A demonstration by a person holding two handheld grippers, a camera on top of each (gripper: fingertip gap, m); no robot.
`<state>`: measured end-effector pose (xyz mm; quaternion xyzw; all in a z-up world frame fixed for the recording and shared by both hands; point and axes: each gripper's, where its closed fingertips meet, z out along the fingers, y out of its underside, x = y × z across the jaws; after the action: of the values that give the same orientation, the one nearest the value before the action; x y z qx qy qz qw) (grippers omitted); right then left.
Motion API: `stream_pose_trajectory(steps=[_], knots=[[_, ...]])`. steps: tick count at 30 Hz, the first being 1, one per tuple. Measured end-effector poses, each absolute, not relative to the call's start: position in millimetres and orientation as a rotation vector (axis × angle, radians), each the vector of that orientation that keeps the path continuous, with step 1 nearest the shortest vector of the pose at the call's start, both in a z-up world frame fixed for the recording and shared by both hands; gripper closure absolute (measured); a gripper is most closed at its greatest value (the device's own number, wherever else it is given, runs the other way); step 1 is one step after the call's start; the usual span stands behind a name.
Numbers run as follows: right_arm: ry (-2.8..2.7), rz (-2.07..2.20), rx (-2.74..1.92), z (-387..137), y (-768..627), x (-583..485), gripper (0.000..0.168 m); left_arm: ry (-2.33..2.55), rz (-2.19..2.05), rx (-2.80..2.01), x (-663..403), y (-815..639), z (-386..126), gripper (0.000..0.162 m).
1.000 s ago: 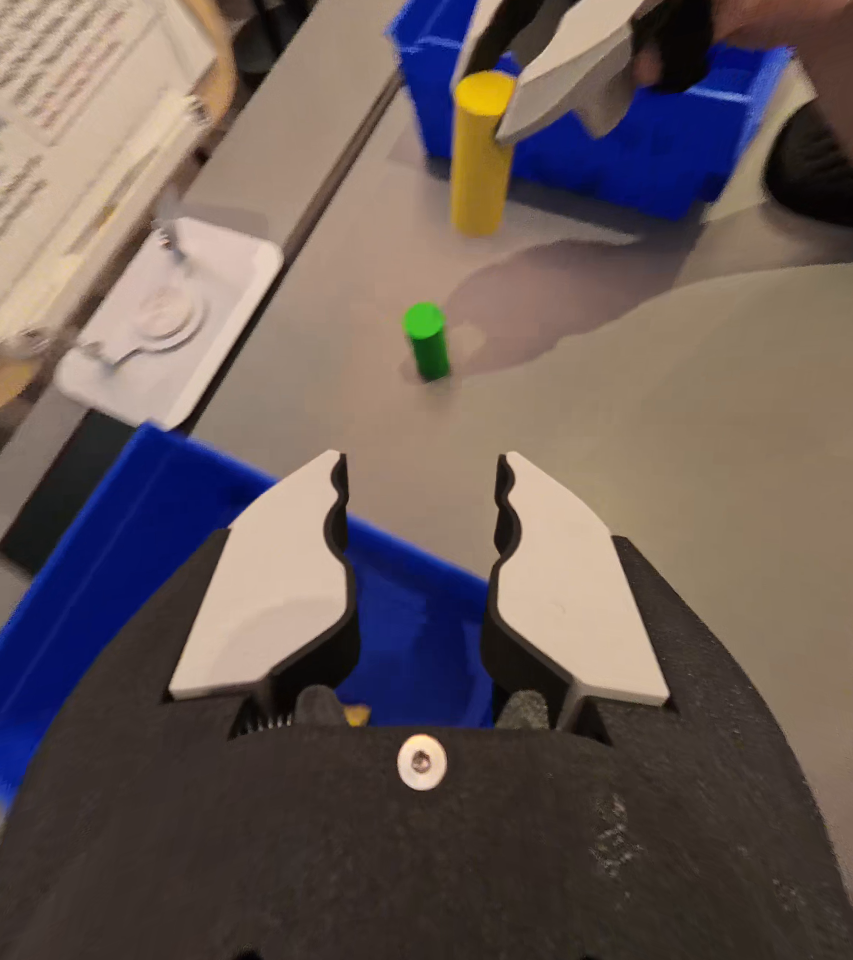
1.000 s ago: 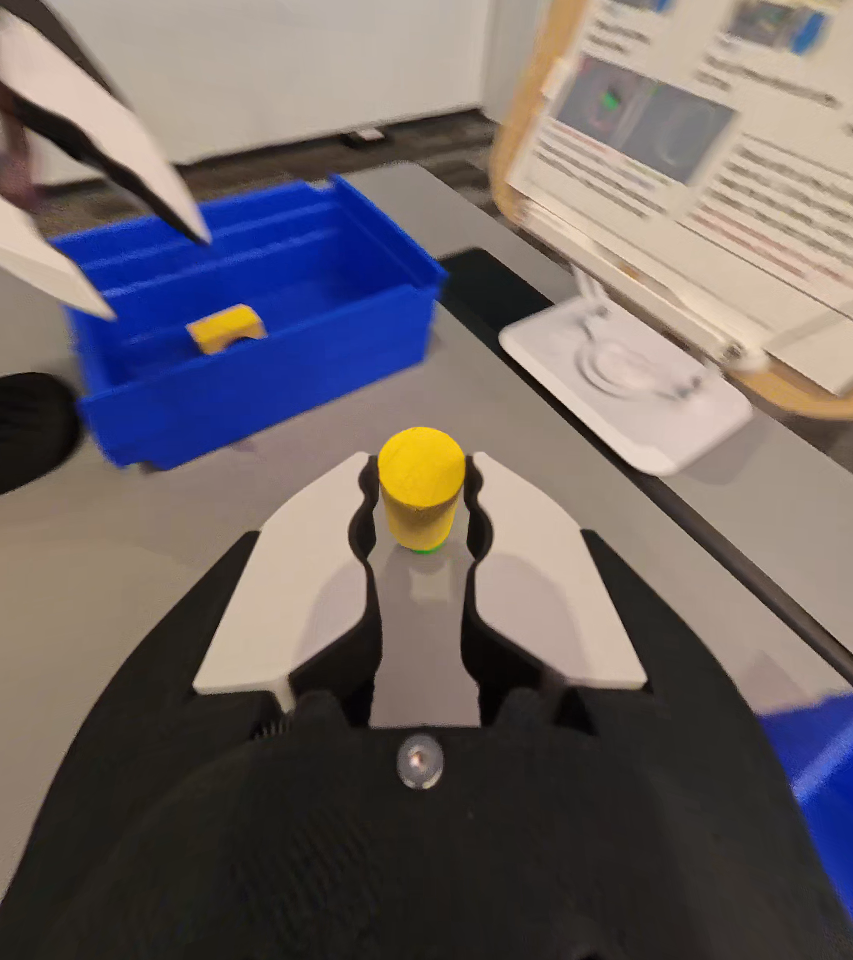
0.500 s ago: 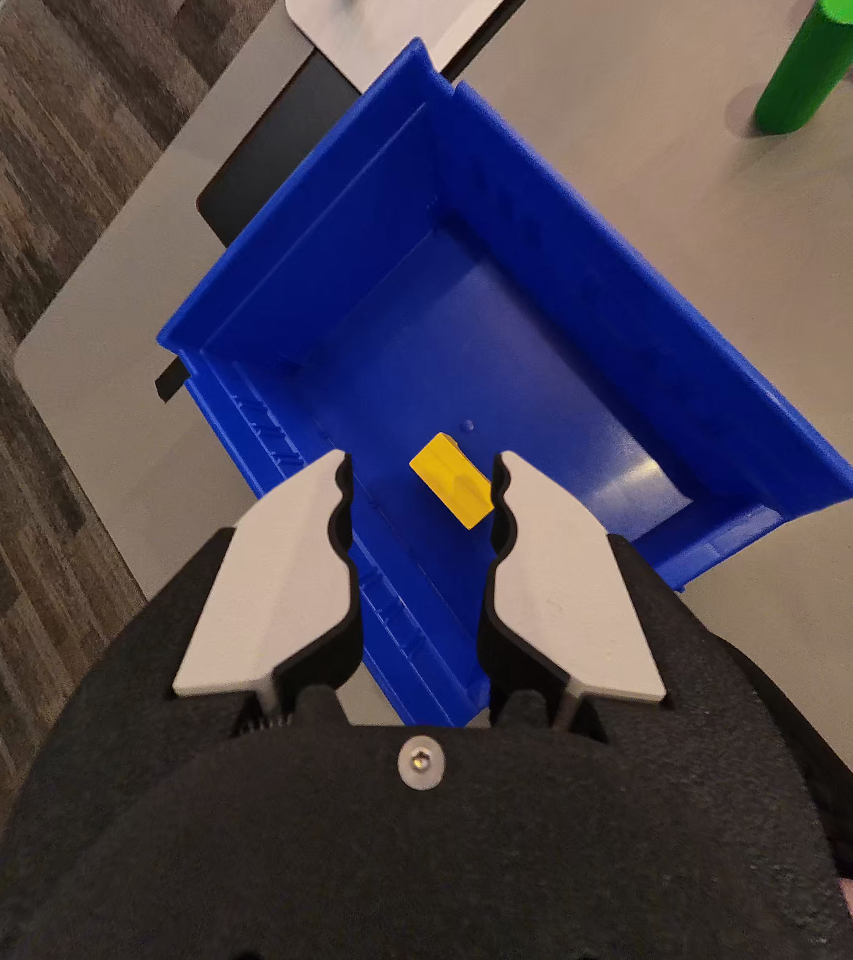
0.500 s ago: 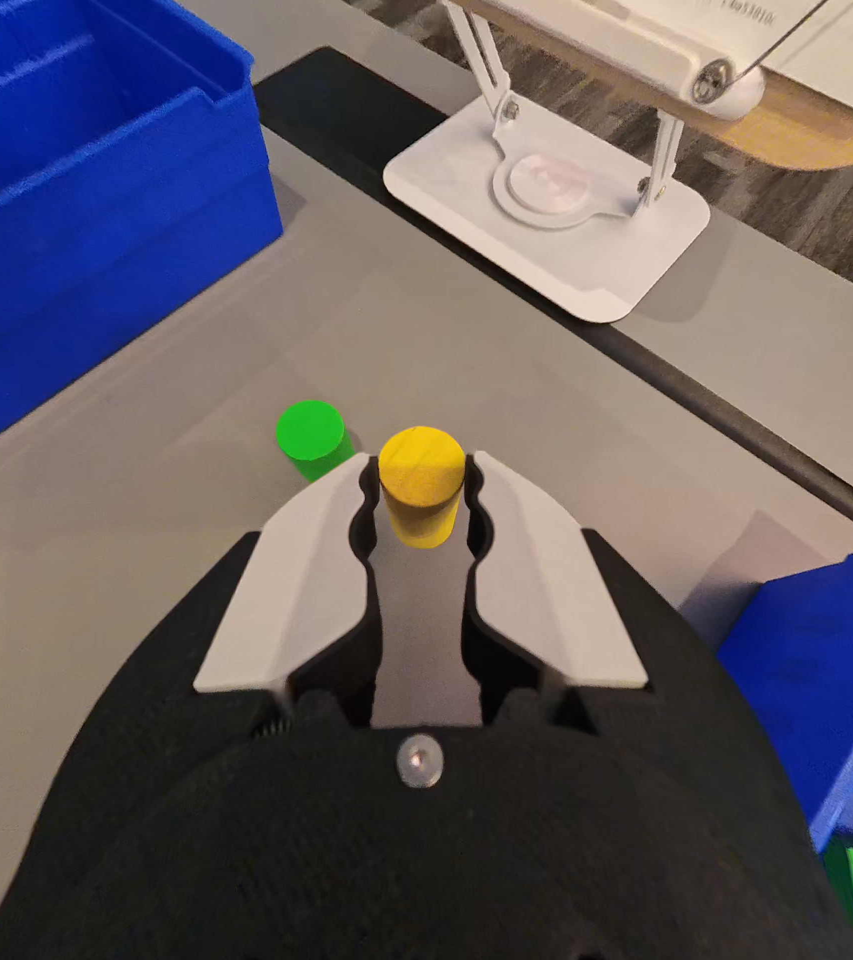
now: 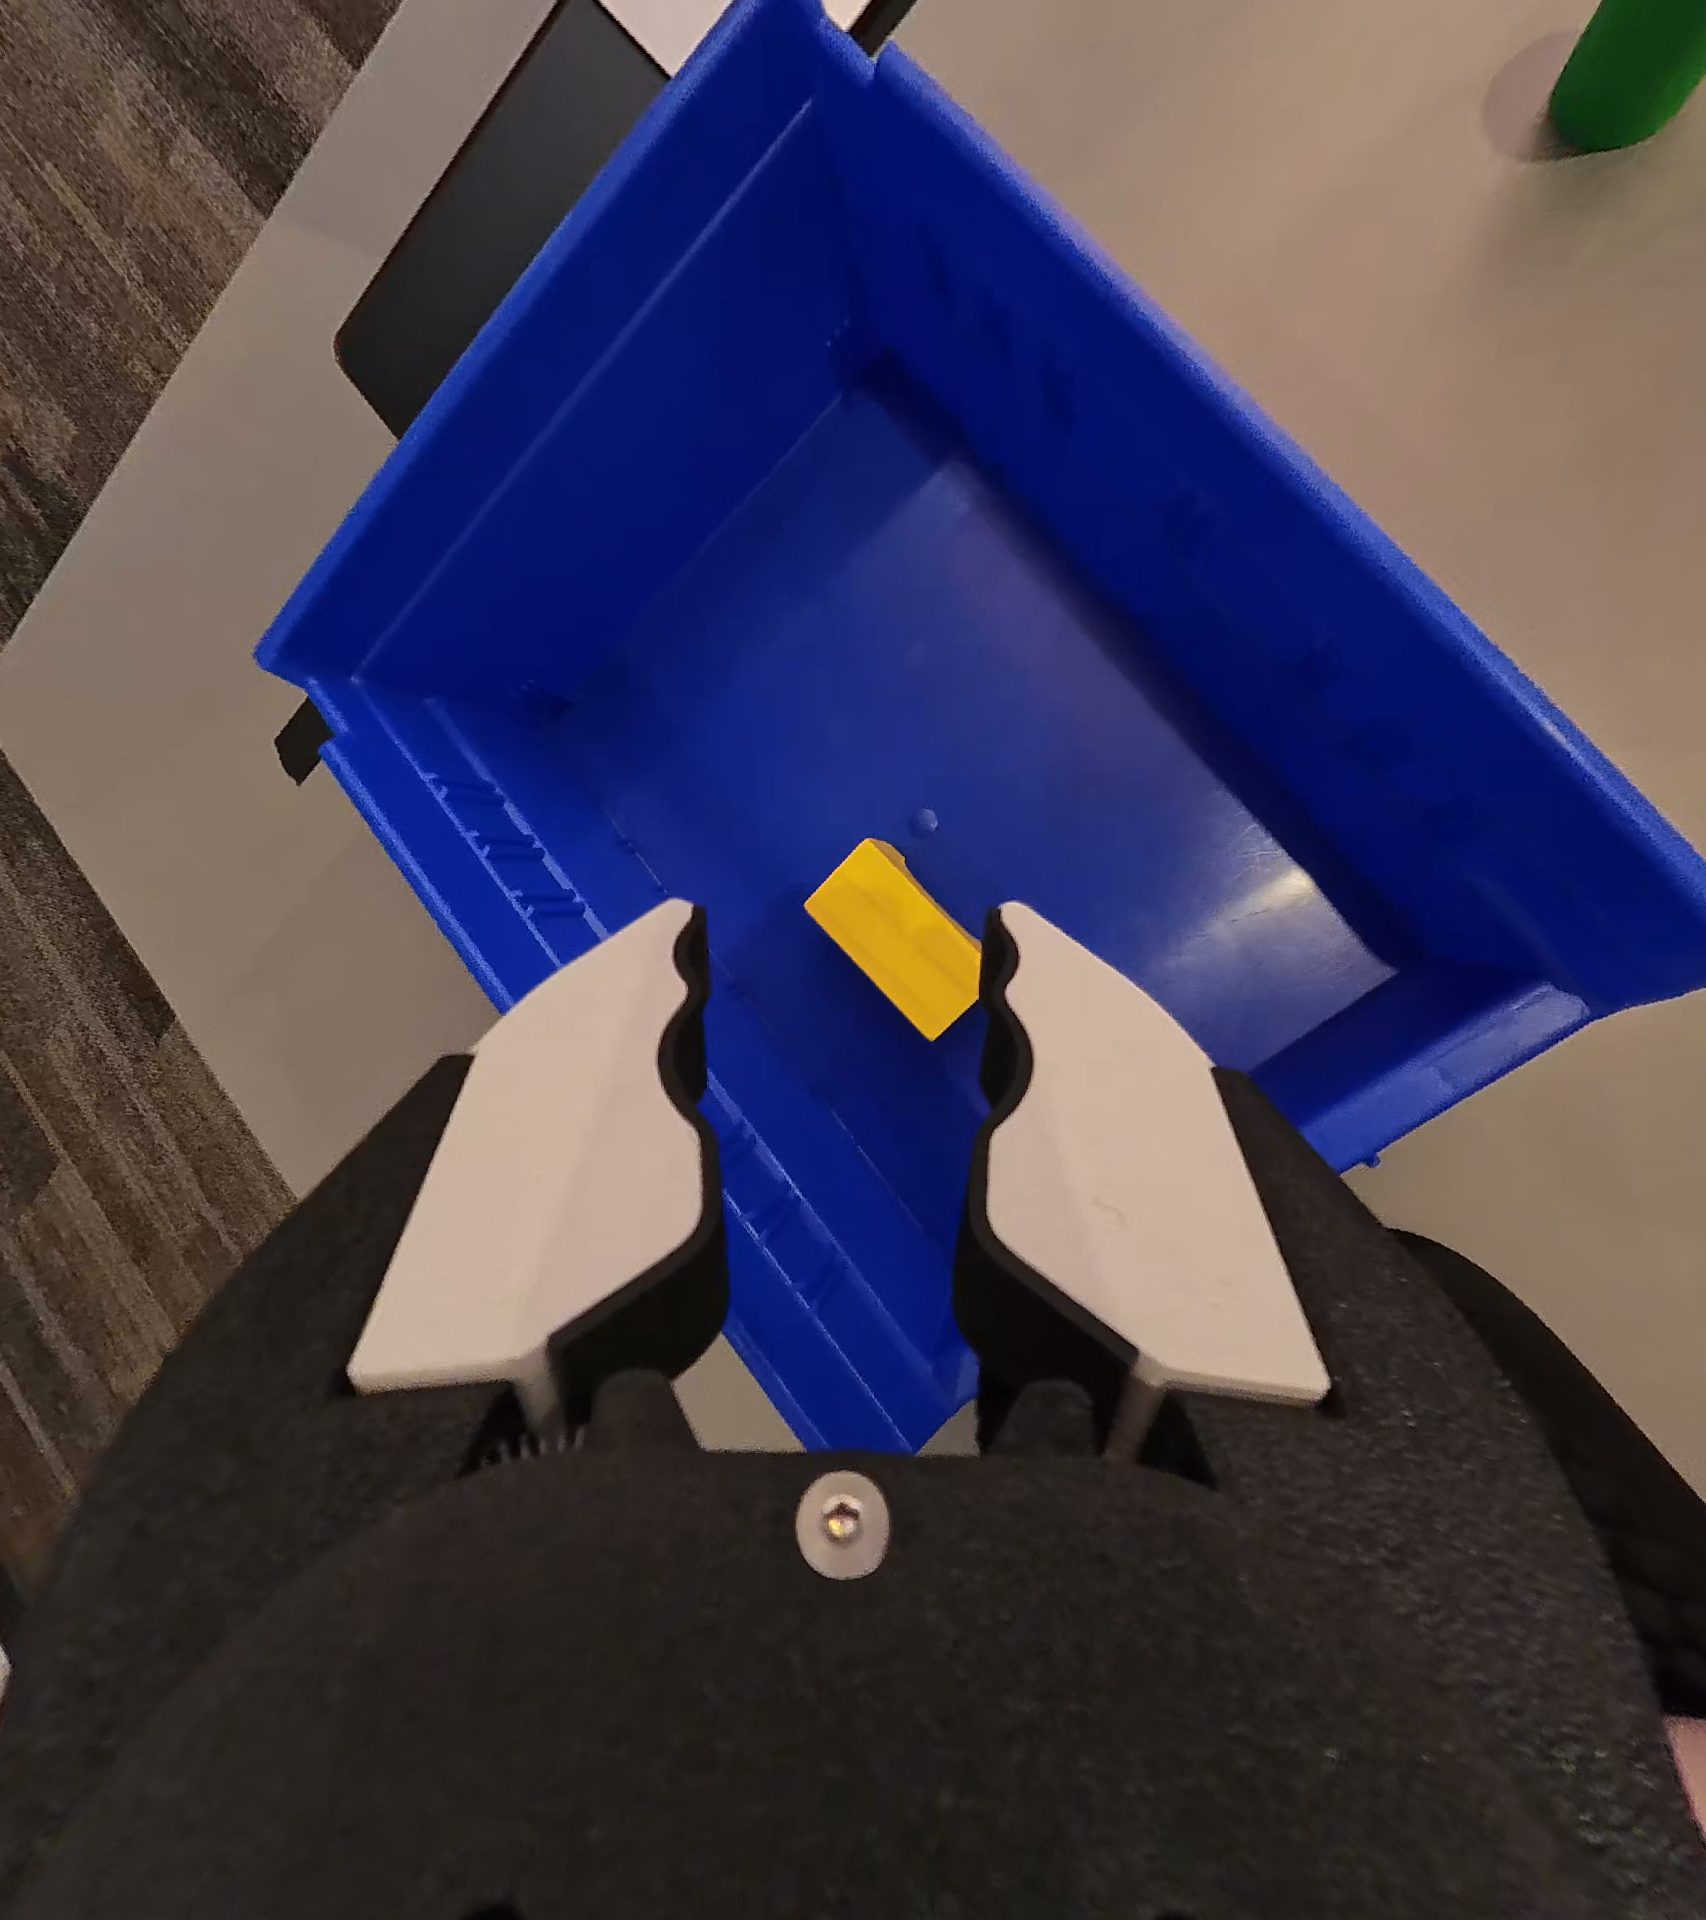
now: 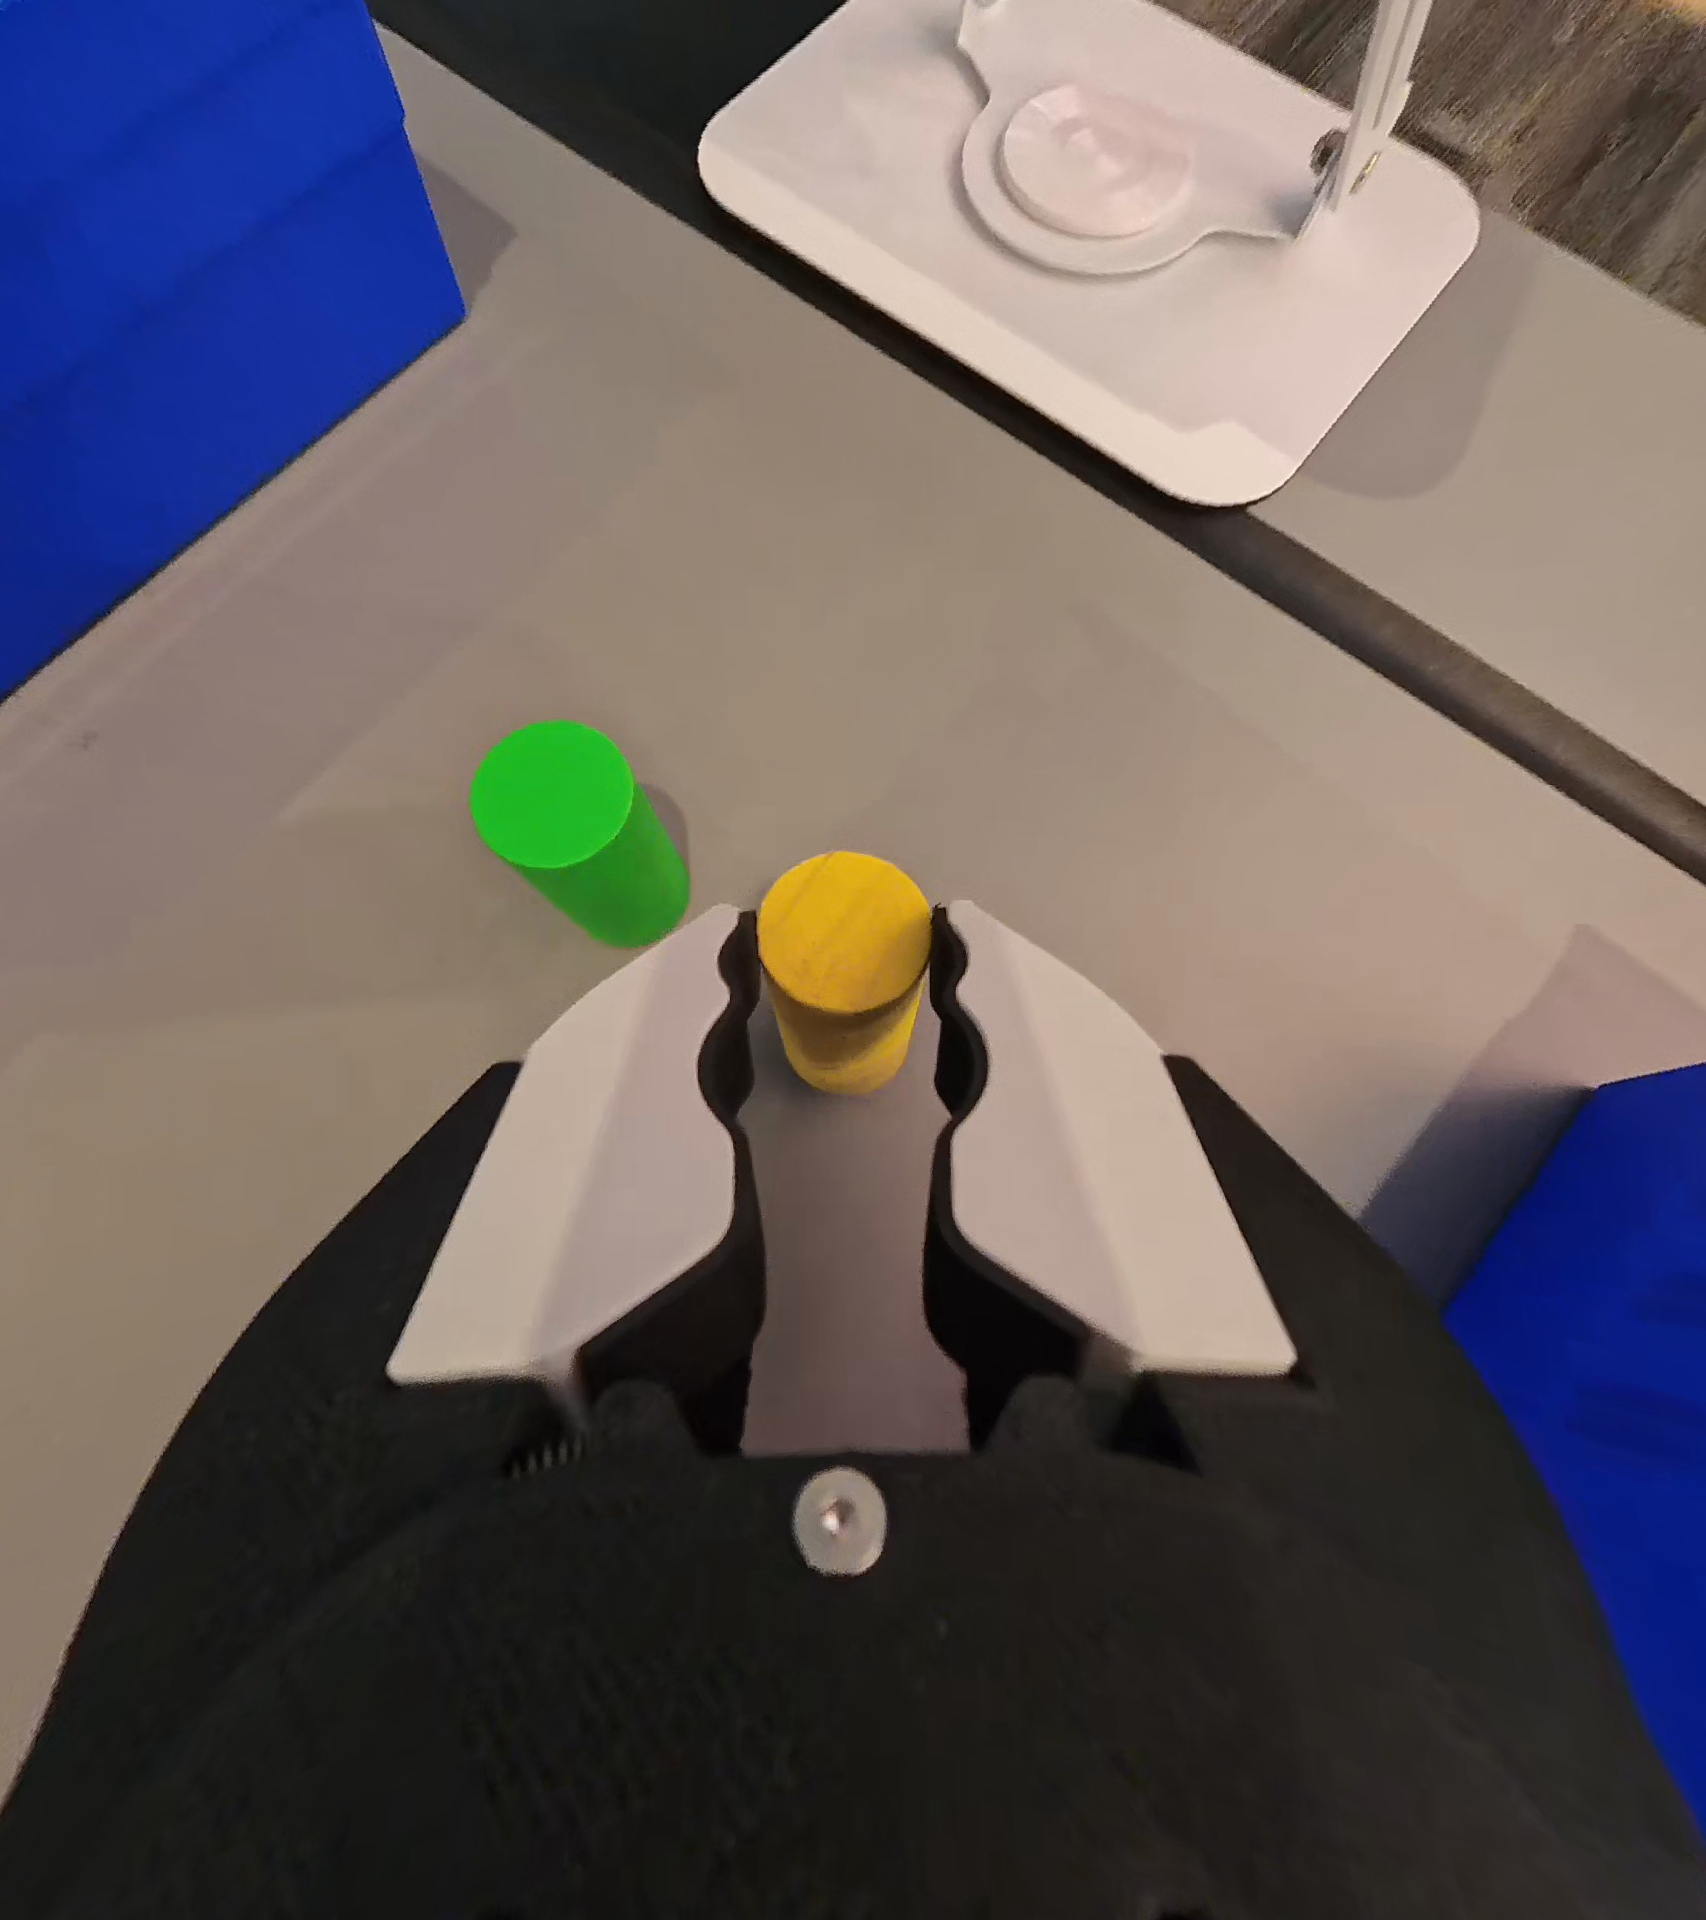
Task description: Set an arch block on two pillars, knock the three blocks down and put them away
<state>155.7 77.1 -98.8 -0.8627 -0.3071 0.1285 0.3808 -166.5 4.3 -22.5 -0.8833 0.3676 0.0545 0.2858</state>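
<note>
We are pinching the yellow pillar [image 6: 844, 966] in our right gripper [image 6: 844, 925], seating it upright just right of the green pillar [image 6: 574, 826]; our spread left gripper [image 5: 844, 935] is hovering over the arch block [image 5: 890, 935].

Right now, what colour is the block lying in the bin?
Yellow block, best seen in the left wrist view.

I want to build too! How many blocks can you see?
3: a yellow arch in the blue bin, a green pillar standing on the table, a yellow pillar in the right gripper. More may be hidden.
</note>
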Motion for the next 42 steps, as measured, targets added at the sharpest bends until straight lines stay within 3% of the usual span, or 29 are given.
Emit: stream_pose_trajectory(steps=[24, 33, 42], knots=[[-0.86, 0.176, -2.311, -118.5, 71.6, 165.6, 0.132, 0.921, 0.152, -2.457, -179.8, 2.9, -33.2, 0.112], [-0.827, 0.14, -2.259, -105.0, 76.3, 167.5, 0.115, 0.786, 0.04, -2.585, -178.4, 0.9, -46.0, 0.111], [-0.837, 0.127, -2.18, -82.0, 74.0, 163.8, 0.111, 0.658, 0.042, -2.765, -174.5, 6.3, -80.4, 0.105]])
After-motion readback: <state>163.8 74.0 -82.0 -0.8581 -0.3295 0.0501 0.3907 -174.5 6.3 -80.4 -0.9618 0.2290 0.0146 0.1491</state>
